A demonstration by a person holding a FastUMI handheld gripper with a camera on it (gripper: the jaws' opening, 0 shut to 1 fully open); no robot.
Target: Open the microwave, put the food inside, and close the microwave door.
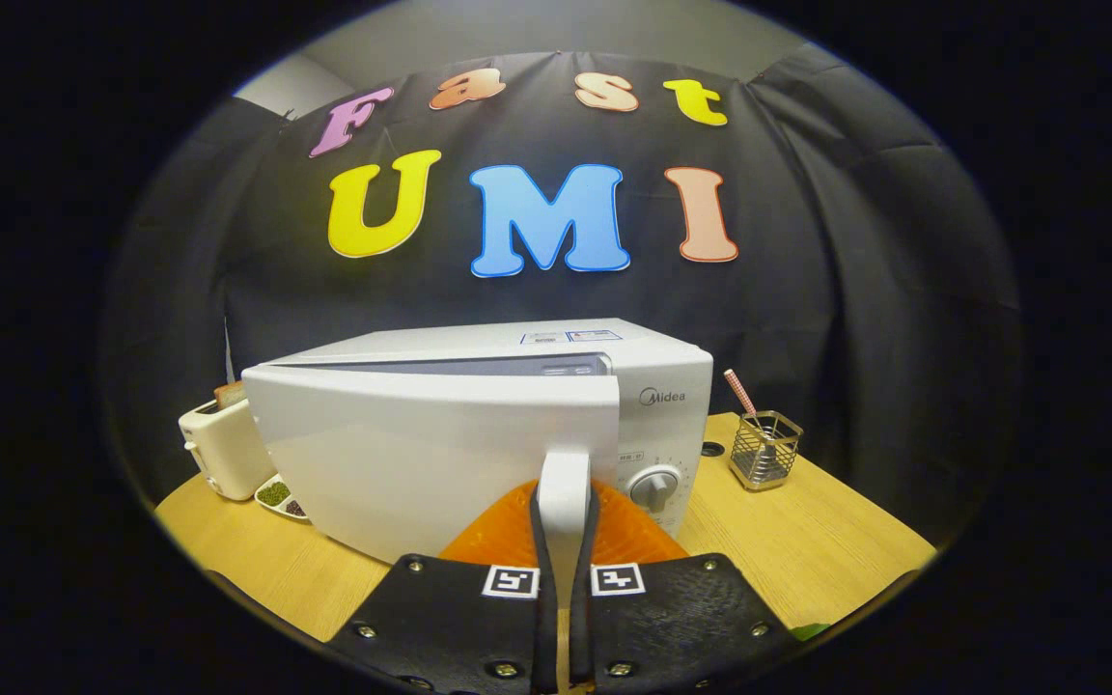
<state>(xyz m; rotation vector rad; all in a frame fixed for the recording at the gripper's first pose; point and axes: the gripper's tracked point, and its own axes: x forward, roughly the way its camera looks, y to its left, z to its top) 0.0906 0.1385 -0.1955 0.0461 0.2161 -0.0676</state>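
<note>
Seemingly, the fingers (pixel 565 541) clamp the handle (pixel 564 483) of the microwave's (pixel 657 386) slightly ajar door (pixel 421 454).

Toaster (pixel 220 446), snack dish (pixel 281 498), wire holder (pixel 764 450), table (pixel 807 541).

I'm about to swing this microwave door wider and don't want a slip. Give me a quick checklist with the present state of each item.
1. Gripper shut on door handle, a finger on each side: ok.
2. Microwave door unlatched, slightly ajar: ok.
3. Swing path on hinge side: toaster and small dish sit close: not ok.
4. Control knob free of the fingers: ok.
5. Utensil holder stands apart: ok.
6. Cavity ready for food: cannot tell.
</note>
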